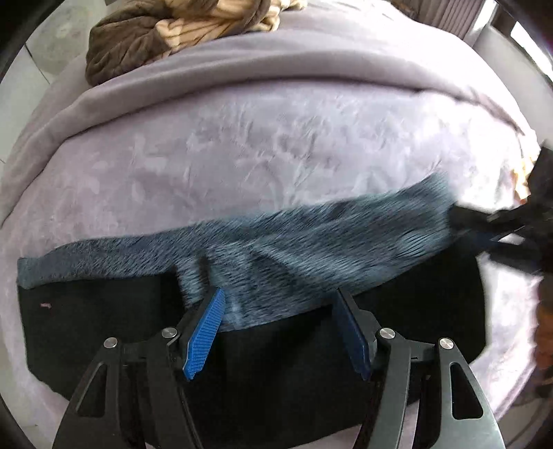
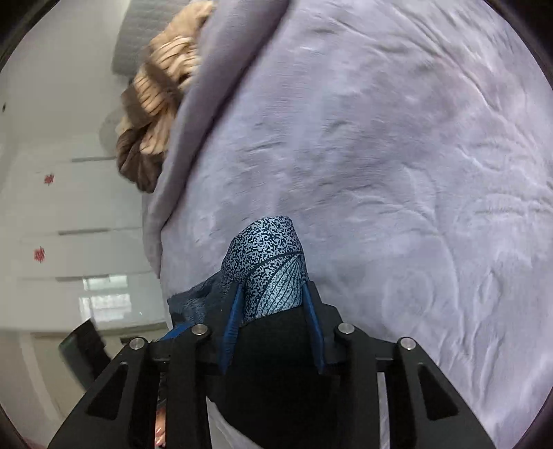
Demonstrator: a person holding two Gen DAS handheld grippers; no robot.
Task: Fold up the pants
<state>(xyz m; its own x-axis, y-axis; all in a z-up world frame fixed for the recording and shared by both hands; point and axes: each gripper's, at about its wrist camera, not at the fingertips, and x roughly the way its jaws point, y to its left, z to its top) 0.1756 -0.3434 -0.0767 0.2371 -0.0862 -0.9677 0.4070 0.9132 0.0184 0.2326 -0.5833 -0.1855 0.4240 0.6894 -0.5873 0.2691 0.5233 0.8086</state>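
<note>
The pants [image 1: 311, 248] are blue-grey patterned cloth with a black part [image 1: 103, 328], lying across a lilac bedspread [image 1: 276, 145]. My left gripper [image 1: 280, 297] is open just above the pants, its blue pads [image 1: 204, 335] wide apart over the patterned cloth. My right gripper [image 2: 273, 293] is shut on a bunched edge of the pants [image 2: 269, 262] and holds it lifted over the bed. It also shows at the right edge of the left wrist view [image 1: 490, 224], blurred, at the pants' far end.
A brown and beige striped blanket [image 1: 179, 31] is heaped at the far edge of the bed; it also shows in the right wrist view [image 2: 155, 107]. A folded ridge of the bedspread [image 1: 242, 69] runs across the back. White walls and cabinets [image 2: 69, 224] stand beyond.
</note>
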